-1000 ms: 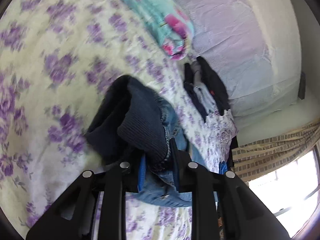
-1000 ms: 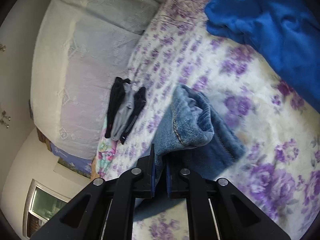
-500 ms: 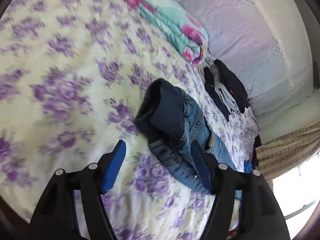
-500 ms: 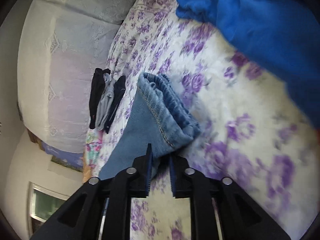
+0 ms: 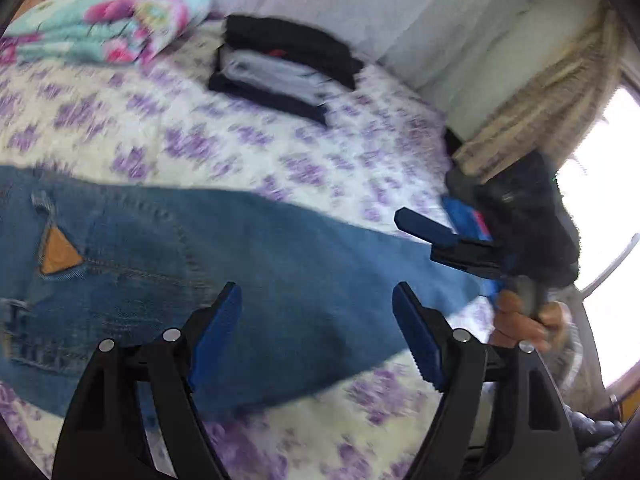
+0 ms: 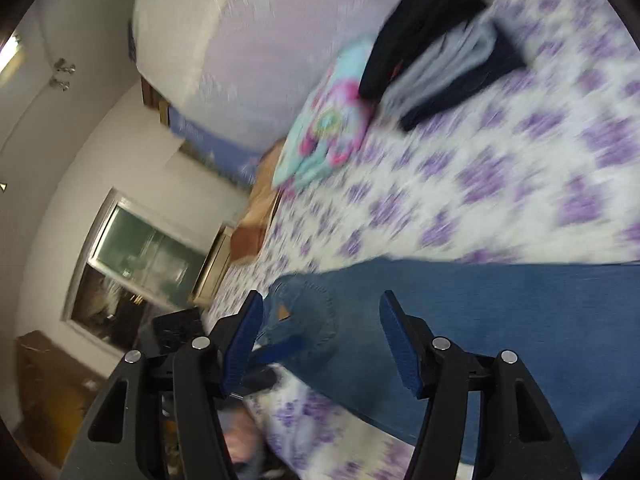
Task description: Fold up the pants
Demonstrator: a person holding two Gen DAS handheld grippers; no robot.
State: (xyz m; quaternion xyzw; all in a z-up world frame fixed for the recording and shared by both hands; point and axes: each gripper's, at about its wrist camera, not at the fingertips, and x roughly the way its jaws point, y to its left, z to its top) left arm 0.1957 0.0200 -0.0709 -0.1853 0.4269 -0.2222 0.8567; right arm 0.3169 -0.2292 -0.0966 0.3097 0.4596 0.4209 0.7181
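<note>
Jeans (image 5: 248, 264) lie flat on the bedspread (image 5: 240, 152); left gripper (image 5: 316, 332) and right gripper (image 6: 320, 344) both gape wide, empty

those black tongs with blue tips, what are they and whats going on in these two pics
They are hand-held tools, one in each of a person's hands, each with a camera looking along its fingers. One picture comes from the left tongs, the other from the right tongs. Both are open and hold nothing. The left view also catches the right tongs from outside. Below them, blue jeans lie spread flat on a bed with a purple-flowered sheet. Further back sit a stack of folded dark and grey clothes and a turquoise and pink folded blanket.
</note>
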